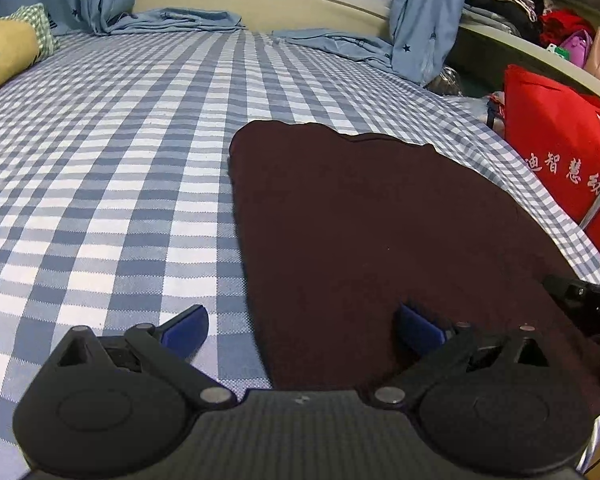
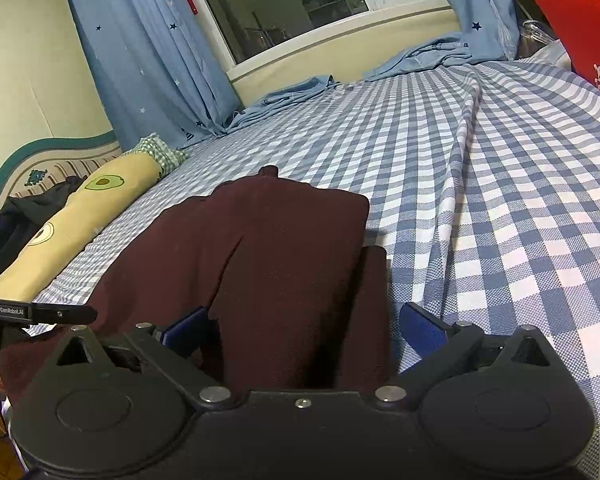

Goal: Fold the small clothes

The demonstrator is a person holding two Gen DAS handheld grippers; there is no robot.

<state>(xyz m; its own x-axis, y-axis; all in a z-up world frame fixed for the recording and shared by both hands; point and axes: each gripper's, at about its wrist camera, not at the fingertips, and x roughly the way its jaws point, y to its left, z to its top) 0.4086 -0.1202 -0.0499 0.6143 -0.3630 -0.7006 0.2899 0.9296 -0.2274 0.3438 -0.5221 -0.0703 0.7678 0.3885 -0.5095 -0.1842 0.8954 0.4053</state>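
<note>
One dark maroon garment (image 1: 380, 232) lies on the checked bedsheet (image 1: 112, 168), near the bed's right edge, mostly flat in the left wrist view. Its far hem runs across mid-bed and its left side is a straight edge.

Your left gripper (image 1: 302, 330) has its jaws spread wide and holds nothing. One blue finger pad (image 1: 186, 330) sits over bare sheet; the other is over the garment, so the jaws straddle the cloth's left edge at its near end.

Your right gripper (image 2: 302, 330) is wide too. A raised fold of the maroon garment (image 2: 260, 248) stands between the two pads. The cloth hides the left pad's tip and I cannot tell whether the pads touch it; no pinch is visible.

Counted around the bed:
- One yellow avocado-print bolster (image 2: 80, 216) along the bed's left edge.
- Two blue star curtains (image 1: 428, 12), their hems pooled on the far edge under one window (image 2: 296, 0).
- One red bag with white characters (image 1: 560, 148), just off the right edge.
- One long ridge wrinkle in the sheet (image 2: 460, 168), to the right of the garment.
</note>
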